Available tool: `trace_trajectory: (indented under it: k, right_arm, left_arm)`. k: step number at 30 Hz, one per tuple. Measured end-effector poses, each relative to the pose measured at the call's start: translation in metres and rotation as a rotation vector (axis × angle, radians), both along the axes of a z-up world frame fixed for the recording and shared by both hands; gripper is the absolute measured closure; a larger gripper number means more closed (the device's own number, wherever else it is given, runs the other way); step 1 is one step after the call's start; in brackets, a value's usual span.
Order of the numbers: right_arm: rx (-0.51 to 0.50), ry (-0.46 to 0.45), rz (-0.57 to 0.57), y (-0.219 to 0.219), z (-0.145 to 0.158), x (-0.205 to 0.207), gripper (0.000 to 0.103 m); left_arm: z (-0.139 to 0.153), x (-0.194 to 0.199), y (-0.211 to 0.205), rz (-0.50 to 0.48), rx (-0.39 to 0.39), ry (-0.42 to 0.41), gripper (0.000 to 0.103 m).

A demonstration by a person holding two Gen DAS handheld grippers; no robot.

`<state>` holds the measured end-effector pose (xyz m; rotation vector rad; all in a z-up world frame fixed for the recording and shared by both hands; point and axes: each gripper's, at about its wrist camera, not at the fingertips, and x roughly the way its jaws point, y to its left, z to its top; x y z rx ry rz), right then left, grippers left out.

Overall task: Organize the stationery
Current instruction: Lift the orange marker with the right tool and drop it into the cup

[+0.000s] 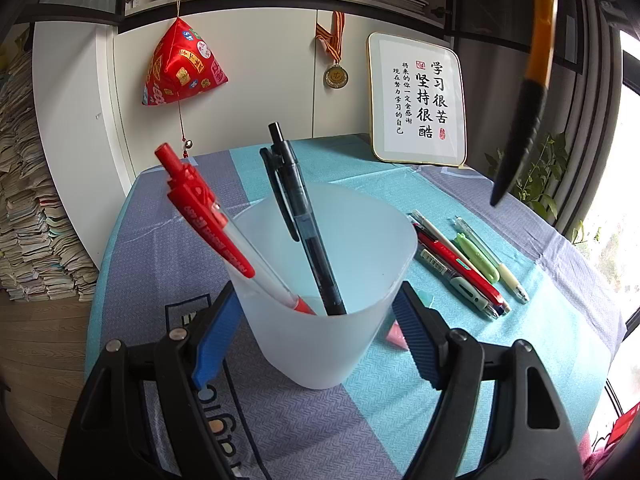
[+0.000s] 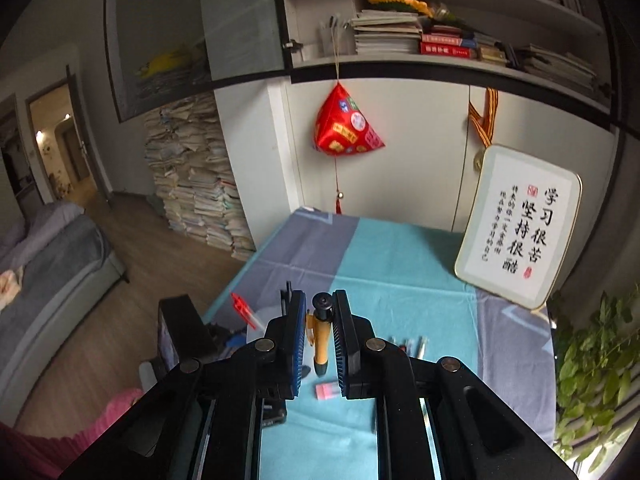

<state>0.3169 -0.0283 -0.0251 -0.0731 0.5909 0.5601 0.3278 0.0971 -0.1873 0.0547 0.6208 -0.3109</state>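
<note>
My left gripper is shut on a translucent white cup, its blue pads pressing the cup's two sides. A red pen and a black pen stand in the cup. My right gripper is shut on a yellow pen with a black tip, held well above the table. In the left wrist view that yellow pen hangs tip down at the upper right, to the right of the cup. Several loose pens lie on the cloth to the right of the cup.
A pink eraser lies on the blue and grey tablecloth behind the cup. A framed calligraphy board leans at the table's far right. A red hanging ornament and a plant flank the table. Paper stacks stand on the floor left.
</note>
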Motion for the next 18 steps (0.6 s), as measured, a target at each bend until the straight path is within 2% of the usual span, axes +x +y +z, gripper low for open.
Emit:
trace_trajectory:
  k: [3, 7, 14, 18]
  right_arm:
    - [0.020, -0.001, 0.027, 0.008, 0.002, 0.005, 0.089]
    - [0.038, 0.027, 0.048, 0.019, -0.010, 0.015, 0.089]
    - [0.003, 0.202, 0.028, 0.035, -0.069, 0.055, 0.089]
    - [-0.003, 0.272, 0.019, 0.035, -0.090, 0.065, 0.089]
  left_arm:
    - [0.000, 0.000, 0.000, 0.000, 0.000, 0.000, 0.028]
    - [0.000, 0.000, 0.000, 0.000, 0.000, 0.000, 0.028]
    - [0.000, 0.000, 0.000, 0.000, 0.000, 0.000, 0.028]
    - [0.000, 0.000, 0.000, 0.000, 0.001, 0.000, 0.028]
